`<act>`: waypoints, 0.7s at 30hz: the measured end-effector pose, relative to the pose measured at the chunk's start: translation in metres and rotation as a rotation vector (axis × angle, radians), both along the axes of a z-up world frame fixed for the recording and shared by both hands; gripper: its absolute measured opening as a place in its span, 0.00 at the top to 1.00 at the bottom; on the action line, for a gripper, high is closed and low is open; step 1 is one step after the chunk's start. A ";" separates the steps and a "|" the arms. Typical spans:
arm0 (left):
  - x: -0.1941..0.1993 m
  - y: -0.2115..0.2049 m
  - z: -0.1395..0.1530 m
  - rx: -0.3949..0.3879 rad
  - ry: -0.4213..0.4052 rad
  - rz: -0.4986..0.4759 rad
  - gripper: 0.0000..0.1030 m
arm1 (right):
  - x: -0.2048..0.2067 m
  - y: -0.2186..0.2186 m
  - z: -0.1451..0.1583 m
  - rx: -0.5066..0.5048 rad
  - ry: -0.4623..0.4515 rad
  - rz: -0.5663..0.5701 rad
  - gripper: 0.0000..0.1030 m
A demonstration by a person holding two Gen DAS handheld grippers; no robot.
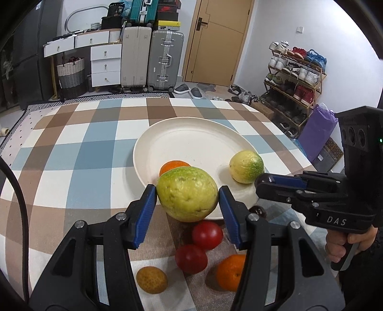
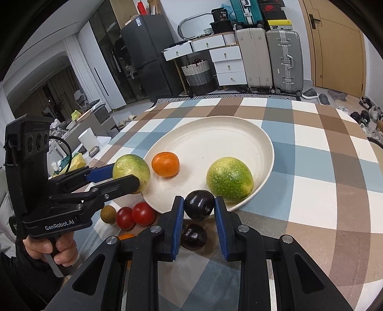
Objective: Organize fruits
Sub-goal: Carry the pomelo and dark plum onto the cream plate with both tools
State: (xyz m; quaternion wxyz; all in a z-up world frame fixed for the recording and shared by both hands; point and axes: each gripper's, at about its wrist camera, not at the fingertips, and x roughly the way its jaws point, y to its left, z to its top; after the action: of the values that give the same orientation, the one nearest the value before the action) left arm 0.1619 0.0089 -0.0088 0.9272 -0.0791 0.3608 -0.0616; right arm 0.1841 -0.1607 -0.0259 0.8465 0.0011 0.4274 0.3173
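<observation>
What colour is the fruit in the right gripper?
Dark purple, nearly black plum, clearest in the right wrist view.

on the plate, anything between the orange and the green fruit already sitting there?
Nothing. In the right wrist view the stretch of white plate between the orange and the green fruit is bare, apart from a few small specks.

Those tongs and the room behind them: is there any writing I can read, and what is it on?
"DAS": on the side of the right tongs, seen from the left wrist.
"GenRobot.AI": on the side of the left tongs, seen from the right wrist.
"36" or "38", unsure: on the black bag above the drawers.
Labels on the fridge and the yellow-striped box are too small to read.
</observation>
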 end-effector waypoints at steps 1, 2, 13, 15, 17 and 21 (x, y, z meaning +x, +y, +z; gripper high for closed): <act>0.003 0.001 0.000 0.000 0.004 0.001 0.51 | 0.001 0.001 -0.001 -0.001 0.005 0.004 0.74; 0.007 0.000 -0.001 0.003 0.008 0.002 0.51 | 0.002 0.003 -0.001 -0.005 0.006 0.006 0.74; 0.029 -0.002 -0.012 0.017 0.042 -0.018 0.51 | 0.015 0.007 -0.004 -0.036 -0.016 -0.003 0.74; 0.034 -0.002 -0.014 0.022 0.045 -0.019 0.51 | 0.018 0.007 -0.005 -0.050 -0.021 -0.014 0.74; 0.039 -0.001 -0.016 0.030 0.051 -0.015 0.53 | 0.021 0.006 -0.007 -0.044 -0.016 -0.022 0.74; 0.040 0.000 -0.018 0.036 0.041 -0.010 0.53 | 0.022 0.006 -0.010 -0.057 -0.029 -0.032 0.74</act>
State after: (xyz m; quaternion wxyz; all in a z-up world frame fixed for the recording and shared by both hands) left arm 0.2023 0.0084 -0.0269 0.9206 -0.0620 0.3811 -0.0583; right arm 0.2058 -0.1544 -0.0359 0.8573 -0.0208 0.4240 0.2912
